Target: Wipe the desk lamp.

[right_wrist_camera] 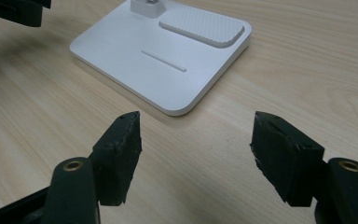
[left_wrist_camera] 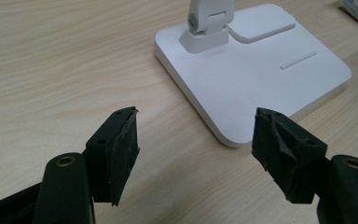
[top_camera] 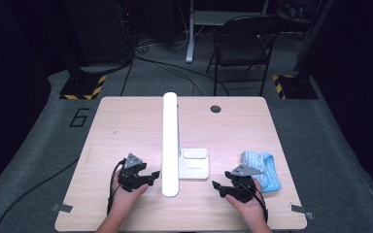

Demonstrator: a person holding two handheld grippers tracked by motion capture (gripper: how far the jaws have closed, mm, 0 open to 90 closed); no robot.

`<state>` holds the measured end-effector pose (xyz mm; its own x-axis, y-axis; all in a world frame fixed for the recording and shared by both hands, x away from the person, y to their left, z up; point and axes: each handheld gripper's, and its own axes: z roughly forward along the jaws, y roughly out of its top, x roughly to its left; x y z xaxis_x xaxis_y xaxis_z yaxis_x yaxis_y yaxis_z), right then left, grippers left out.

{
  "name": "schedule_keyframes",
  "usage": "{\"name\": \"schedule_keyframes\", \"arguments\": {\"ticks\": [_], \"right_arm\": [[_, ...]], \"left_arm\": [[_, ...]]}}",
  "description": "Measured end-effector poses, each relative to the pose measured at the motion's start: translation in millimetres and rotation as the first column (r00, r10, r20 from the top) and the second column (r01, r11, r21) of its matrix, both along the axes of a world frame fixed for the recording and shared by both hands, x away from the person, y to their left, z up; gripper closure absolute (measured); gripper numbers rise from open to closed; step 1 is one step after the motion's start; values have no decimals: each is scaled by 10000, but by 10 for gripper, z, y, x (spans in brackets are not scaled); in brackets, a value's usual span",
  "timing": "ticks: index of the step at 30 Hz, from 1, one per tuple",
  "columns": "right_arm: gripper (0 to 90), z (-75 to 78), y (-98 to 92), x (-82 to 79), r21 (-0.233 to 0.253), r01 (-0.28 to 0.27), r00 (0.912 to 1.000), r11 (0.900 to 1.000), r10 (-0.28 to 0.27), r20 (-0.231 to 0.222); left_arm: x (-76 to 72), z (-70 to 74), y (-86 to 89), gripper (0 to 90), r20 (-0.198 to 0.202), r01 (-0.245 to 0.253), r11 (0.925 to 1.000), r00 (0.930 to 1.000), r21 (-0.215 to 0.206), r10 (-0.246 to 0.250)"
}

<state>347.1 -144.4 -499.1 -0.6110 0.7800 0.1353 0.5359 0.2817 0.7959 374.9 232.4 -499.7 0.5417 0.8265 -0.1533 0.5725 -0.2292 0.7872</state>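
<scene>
my left gripper [top_camera: 151, 175]: jaws apart, empty | my right gripper [top_camera: 217, 187]: jaws apart, empty | lamp [top_camera: 170, 145]: stands between both, base corner just ahead of left jaws, toward the right jaw; further ahead-left of right jaws | lamp head long axis runs away from me | left nearer | blue cloth [top_camera: 261, 167] behind right gripper, untouched

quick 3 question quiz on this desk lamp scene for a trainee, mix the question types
1. True or false: the left hand-held gripper grips the lamp.
2. Which lies nearest the right hand-held gripper? A) blue cloth B) table hole C) folding chair
3. Fill in: the lamp's base is ____ in colour.

Key: 1 false, its jaws are open and apart from the lamp; 2 A; 3 white.
</scene>
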Motion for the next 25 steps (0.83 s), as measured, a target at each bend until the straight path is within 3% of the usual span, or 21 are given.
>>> {"name": "schedule_keyframes", "arguments": {"ticks": [3,6,9,25], "right_arm": [[329,-44,-4,27,-258,-5,9998,9997,11,219],[330,-101,3,45,-322,100,9999,9994,-100,-16],[331,-124,12,47,-417,142,9999,9990,-141,23],[330,-164,38,47,-491,280,9996,9984,-274,119]], "left_arm": [[10,-2,18,313,-36,-73,9999,10000,-88,72],[23,-8,43,313,-90,-117,9999,9999,-62,117],[35,-18,71,313,-4,-304,9994,9995,-138,304],[70,-29,160,312,-139,-645,9974,9979,-327,640]]}}
